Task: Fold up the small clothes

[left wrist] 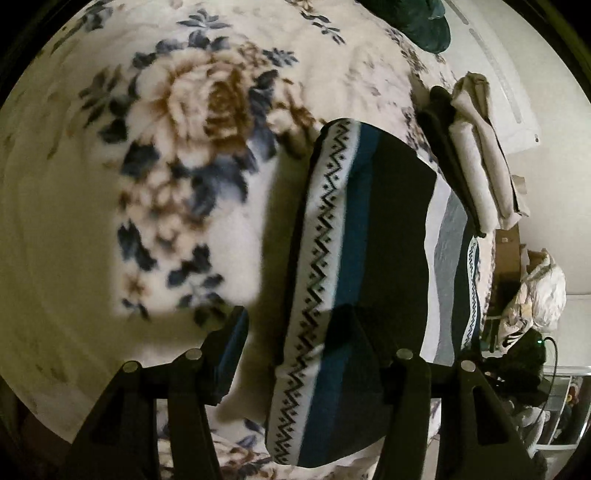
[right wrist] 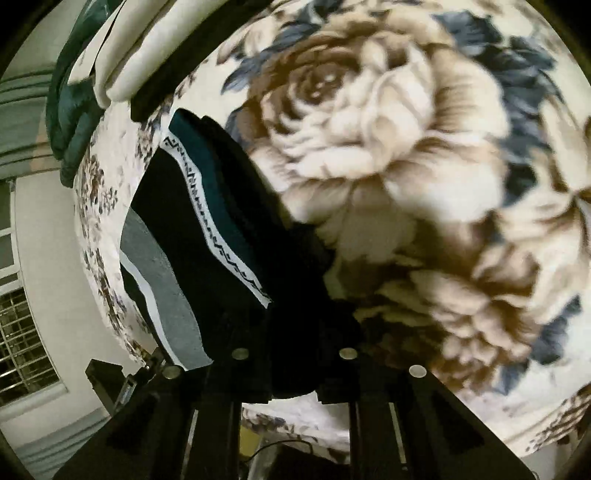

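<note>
My left claw (left wrist: 291,343) hangs spread wide over the bed, its left finger above the cream fleece blanket printed with brown roses and dark blue leaves (left wrist: 192,122), its right finger dark against the garment. Between those fingers and running away from me lies the folded striped knit garment, black and teal with a white band of black zigzag (left wrist: 354,236); its near end bulges up close to my camera, and I cannot tell whether my right finger touches it. To the right of it a grey and white part of the same cloth spreads flat on the blanket. Further right, near the bed's edge, sits a stack of folded clothes, cream on top of black (left wrist: 476,162), and at the top a dark green bundle (left wrist: 424,26) lies on the blanket.

In my right wrist view, the dark green bundle (right wrist: 70,110) and the stack (right wrist: 140,48) fill the upper left corner. Below them the striped garment (right wrist: 207,229) slopes down toward me, its black end gathered between the fingers of my right claw (right wrist: 293,354), which is pinched on that fold. To the right, the rose blanket (right wrist: 406,147) covers the rest of the view, blurred.
</note>
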